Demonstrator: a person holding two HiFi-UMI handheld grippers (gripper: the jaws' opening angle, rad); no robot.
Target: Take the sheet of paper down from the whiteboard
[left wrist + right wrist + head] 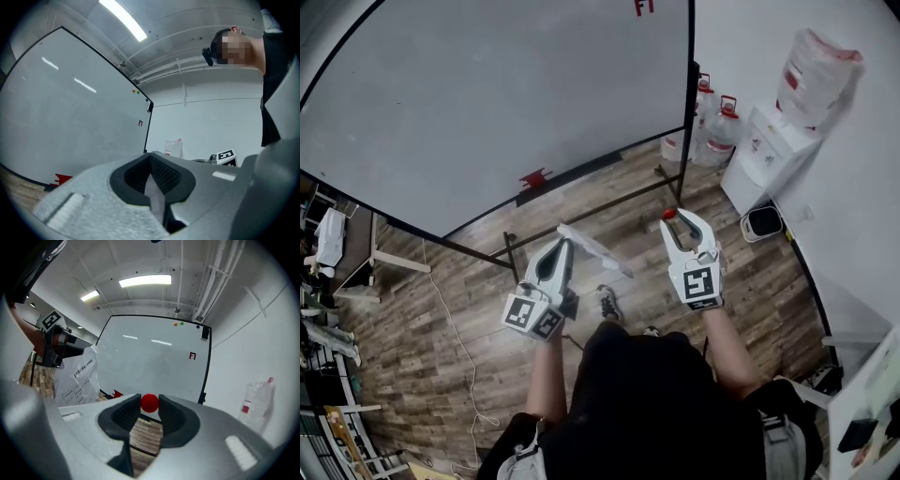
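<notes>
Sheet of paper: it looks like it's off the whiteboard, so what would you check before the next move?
1. Sheet of paper off the whiteboard: ok.
2. Left gripper shut on the sheet: ok, the paper sits between its pads.
3. Right gripper holding the red magnet: ok, pinched at its tips.
4. Sheet undamaged: cannot tell; it hangs bent, and no tear shows.
5. Place to park the magnet: ok, the whiteboard stands right ahead.
</notes>
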